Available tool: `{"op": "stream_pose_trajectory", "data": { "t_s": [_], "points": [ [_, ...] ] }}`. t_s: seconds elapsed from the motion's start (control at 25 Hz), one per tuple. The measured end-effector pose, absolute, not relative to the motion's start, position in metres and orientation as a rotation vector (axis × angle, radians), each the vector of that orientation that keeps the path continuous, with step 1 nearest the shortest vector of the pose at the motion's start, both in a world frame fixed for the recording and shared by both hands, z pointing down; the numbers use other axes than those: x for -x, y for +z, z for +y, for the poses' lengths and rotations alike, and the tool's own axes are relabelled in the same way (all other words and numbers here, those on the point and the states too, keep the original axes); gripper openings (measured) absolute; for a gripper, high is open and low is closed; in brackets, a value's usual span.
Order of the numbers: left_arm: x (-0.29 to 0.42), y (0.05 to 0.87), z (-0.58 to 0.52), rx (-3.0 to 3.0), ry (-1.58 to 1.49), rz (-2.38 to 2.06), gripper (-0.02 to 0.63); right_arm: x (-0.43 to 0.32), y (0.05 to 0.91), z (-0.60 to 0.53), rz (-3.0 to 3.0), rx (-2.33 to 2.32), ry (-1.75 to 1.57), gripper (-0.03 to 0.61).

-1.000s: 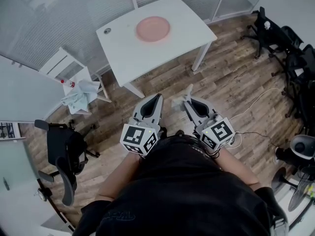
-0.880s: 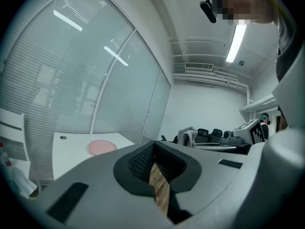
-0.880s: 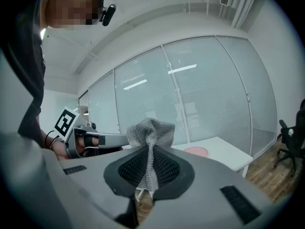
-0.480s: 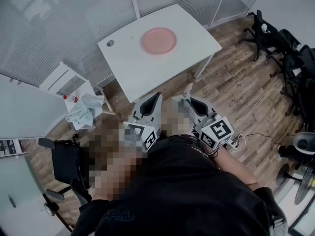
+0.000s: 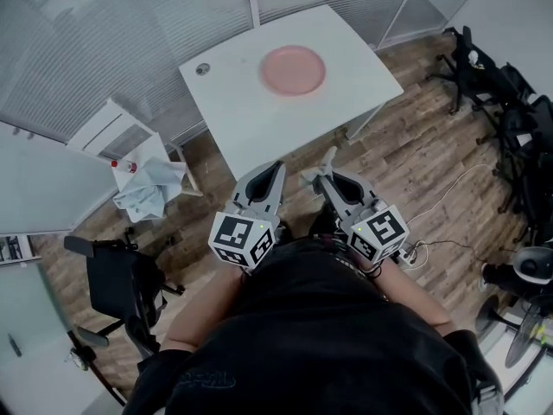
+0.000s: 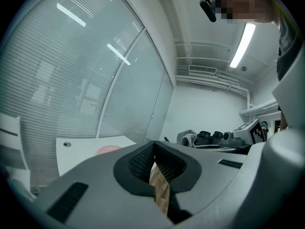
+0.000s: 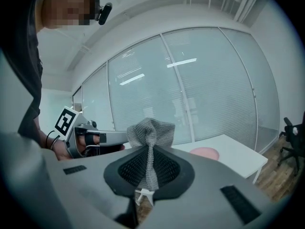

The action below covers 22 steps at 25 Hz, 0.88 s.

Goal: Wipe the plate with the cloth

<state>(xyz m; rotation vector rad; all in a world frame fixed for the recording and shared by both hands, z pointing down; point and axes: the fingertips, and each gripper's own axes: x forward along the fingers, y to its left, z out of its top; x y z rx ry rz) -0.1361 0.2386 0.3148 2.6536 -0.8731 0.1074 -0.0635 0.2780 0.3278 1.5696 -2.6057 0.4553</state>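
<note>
A pink plate [image 5: 294,69] lies on a white table [image 5: 259,115] ahead of me, and both grippers are still short of the table's near edge. My left gripper [image 5: 275,169] is shut with nothing in it; in the left gripper view only floor shows behind the slit of its jaws [image 6: 153,147], with the plate [image 6: 108,149] beyond. My right gripper [image 5: 327,171] is shut on a grey knitted cloth [image 7: 150,130], which bunches up above the jaws. The plate [image 7: 205,152] shows past it on the table [image 7: 238,156].
At the left, a low white stand [image 5: 130,137] carries a pale blue rag [image 5: 147,188] and a small red-capped bottle [image 5: 125,165]. A black office chair [image 5: 117,279] stands nearer left, with more chairs [image 5: 510,85] at the right. A cable and socket strip [image 5: 413,256] lie on the wood floor.
The table and plate have slid lower and to the right in the head view as I walk toward them. Both grippers keep the same pose in front of me, the right still shut on the cloth.
</note>
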Motion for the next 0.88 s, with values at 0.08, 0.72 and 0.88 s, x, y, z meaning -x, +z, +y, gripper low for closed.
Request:
{"op": "stream_pose_trajectory", "data": {
  "t_s": [0.08,0.72,0.88],
  "points": [
    [0.138,0.315,0.231,-2.648,0.106,-0.892,0.017,0.067,0.328,0.269,-2.621,-1.542,0.449,0.037],
    [0.047,0.327,0.171,-2.577,0.149,-0.977,0.017,-0.023,0.329,0.19,-2.718,-1.41,0.46,0.037],
    [0.0,0.329,0.155,-2.581,0.155,-0.972,0.017,-0.07,0.329,0.17,-2.719,-1.417,0.458,0.037]
  ]
}}
